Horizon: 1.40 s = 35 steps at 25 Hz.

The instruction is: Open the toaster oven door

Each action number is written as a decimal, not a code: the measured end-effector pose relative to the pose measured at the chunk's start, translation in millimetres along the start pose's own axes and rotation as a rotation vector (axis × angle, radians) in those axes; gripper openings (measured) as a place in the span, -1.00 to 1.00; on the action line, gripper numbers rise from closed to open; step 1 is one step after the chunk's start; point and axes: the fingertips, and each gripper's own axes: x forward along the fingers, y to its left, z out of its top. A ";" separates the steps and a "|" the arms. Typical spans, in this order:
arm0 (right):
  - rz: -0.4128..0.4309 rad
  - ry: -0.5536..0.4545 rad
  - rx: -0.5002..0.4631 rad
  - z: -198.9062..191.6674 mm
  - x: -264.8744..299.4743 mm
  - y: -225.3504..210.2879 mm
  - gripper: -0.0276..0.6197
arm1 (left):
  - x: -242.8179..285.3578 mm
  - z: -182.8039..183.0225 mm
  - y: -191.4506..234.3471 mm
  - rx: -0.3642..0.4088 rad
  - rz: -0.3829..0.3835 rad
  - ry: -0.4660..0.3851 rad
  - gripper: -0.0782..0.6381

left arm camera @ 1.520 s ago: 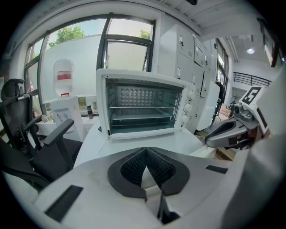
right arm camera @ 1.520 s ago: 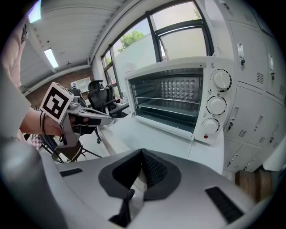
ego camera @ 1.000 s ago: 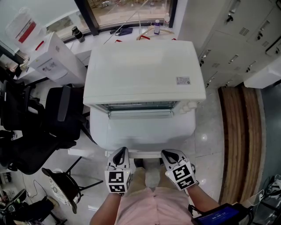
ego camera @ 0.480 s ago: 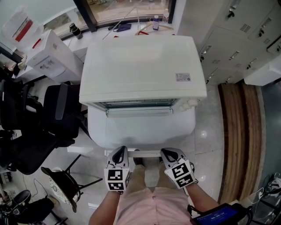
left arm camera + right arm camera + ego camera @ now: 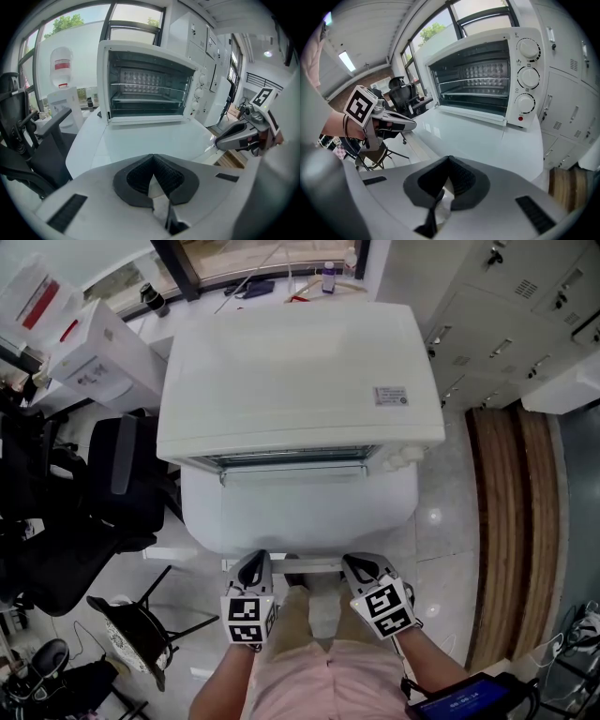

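Desk: big white top, glossy. It carries the oven at the far side, and both tools sit at the near edge.
Toaster oven: stands at the back of the desk, front turned squarely toward the person. It is dead ahead of both tools and well apart from them.
Door: takes up the left and middle of the oven front, with the racks showing across it. Its long axis runs left to right, straight across the line of approach. No handle bar stands out, and I can't tell for sure that the door is shut.
Knobs: three stacked on the oven's right end, just beside the door's right edge.
Left hand-held gripper: clenched, pads meeting, nothing between them. It lines up within the door's width, toward its left part.
Right hand-held gripper: also clenched and empty. It lines up with the door's right end, by the knobs.
Call: both are about equally far back, so the reach goes forward across the desk. The left looks better placed.
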 end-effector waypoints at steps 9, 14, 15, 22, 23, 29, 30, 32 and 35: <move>0.010 0.028 0.012 -12.2 11.8 -2.7 -0.91 | 10.4 -11.4 0.8 0.004 -0.009 0.025 -0.75; 0.010 0.033 0.019 -16.3 16.7 -5.2 -0.91 | 15.2 -15.6 1.1 0.004 -0.009 0.037 -0.75; 0.009 0.034 0.020 -17.1 17.7 -5.5 -0.91 | 16.0 -16.3 1.3 0.004 -0.009 0.038 -0.75; 0.009 0.043 0.029 -24.7 26.3 -8.4 -0.91 | 22.6 -25.4 1.6 0.007 -0.012 0.055 -0.75; 0.009 0.044 0.030 -25.6 27.3 -8.8 -0.91 | 23.4 -26.2 1.6 0.006 -0.012 0.055 -0.75; 0.013 0.043 0.031 -27.8 30.7 -10.8 -0.91 | 26.9 -29.1 2.1 0.010 -0.016 0.055 -0.75; 0.014 0.041 0.032 -27.8 30.8 -10.9 -0.91 | 27.0 -29.4 2.2 0.010 -0.016 0.054 -0.75; 0.016 0.040 0.033 -28.1 31.5 -10.7 -0.91 | 27.4 -29.9 2.2 0.009 -0.019 0.049 -0.75; 0.018 0.038 0.030 -28.0 31.2 -10.4 -0.91 | 25.9 -25.6 1.8 0.010 -0.016 0.023 -0.75</move>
